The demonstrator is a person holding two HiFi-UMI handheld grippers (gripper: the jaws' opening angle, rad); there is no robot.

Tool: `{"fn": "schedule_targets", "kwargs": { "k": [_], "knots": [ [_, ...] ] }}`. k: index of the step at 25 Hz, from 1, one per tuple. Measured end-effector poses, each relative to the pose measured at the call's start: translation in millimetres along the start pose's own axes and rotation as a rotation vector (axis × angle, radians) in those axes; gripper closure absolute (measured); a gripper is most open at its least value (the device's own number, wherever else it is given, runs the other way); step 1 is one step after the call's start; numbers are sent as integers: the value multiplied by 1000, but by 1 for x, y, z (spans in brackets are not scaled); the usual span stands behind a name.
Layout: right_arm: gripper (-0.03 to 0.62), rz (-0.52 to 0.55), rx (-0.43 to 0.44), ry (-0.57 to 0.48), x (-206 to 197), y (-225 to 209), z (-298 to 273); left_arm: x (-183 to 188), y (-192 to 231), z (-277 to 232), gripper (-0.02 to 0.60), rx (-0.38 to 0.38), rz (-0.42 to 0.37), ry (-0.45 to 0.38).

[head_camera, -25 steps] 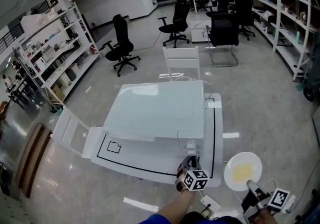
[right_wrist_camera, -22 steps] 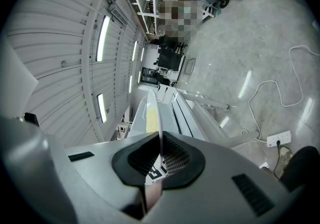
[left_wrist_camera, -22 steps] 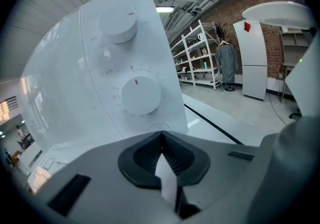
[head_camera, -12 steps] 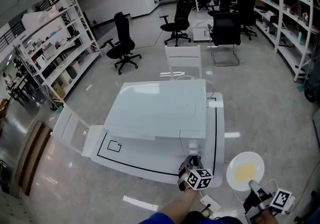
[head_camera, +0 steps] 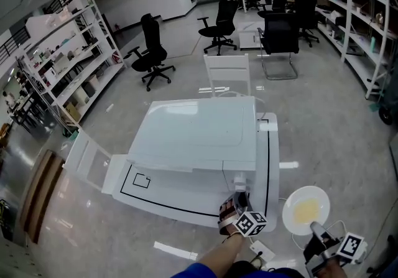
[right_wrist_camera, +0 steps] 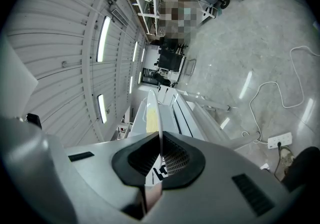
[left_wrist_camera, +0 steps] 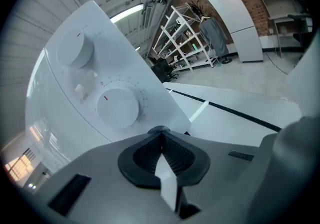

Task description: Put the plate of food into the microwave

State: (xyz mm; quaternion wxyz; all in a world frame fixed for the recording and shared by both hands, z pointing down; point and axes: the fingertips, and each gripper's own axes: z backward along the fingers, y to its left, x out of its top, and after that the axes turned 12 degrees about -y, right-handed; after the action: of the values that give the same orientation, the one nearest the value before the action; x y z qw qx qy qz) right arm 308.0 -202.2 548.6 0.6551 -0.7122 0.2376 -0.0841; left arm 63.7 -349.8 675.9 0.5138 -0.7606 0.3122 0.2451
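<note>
The white microwave (head_camera: pixel 193 134) stands on a white table (head_camera: pixel 272 158) with black outline marks. My left gripper (head_camera: pixel 238 203) is at the microwave's front right corner. In the left gripper view its jaws (left_wrist_camera: pixel 160 133) are shut, just short of the control panel's lower knob (left_wrist_camera: pixel 118 108) and upper knob (left_wrist_camera: pixel 75 47). I see nothing held between them. My right gripper (head_camera: pixel 314 230) is shut on the near rim of a white plate (head_camera: pixel 305 210) with yellow food, held over the floor to the right of the table. The right gripper view shows the plate (right_wrist_camera: pixel 152 110) edge-on between the jaws (right_wrist_camera: pixel 160 140).
A white chair (head_camera: pixel 227 74) stands behind the table and another white chair (head_camera: pixel 87 158) at its left. Black office chairs (head_camera: pixel 151 53) are farther back. Shelving (head_camera: pixel 62 65) lines the left wall. A power strip (head_camera: pixel 260 250) and its cable lie on the floor near my feet.
My left gripper has rolled a little about its own axis while staying at the microwave's corner. The right gripper and the plate have kept still.
</note>
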Motion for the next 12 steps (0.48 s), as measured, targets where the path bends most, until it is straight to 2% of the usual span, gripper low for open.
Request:
{"fn": "schedule_targets", "kwargs": {
  "k": [3,8,10,12],
  "knots": [
    [585,1,4,-5,1,1,0,-1,-1,0,578,0,-105,-12],
    [585,-3,-3,-20,2,-3,1,-6,-9,1,592,-42,-386,-121],
    [585,-2,-5,-24,3,-3,1,-6,-11,2,597,-49,-446,-146],
    [585,-1,-7,-26,3,-3,1,-6,-11,1,598,-48,-457,-154]
  ]
}}
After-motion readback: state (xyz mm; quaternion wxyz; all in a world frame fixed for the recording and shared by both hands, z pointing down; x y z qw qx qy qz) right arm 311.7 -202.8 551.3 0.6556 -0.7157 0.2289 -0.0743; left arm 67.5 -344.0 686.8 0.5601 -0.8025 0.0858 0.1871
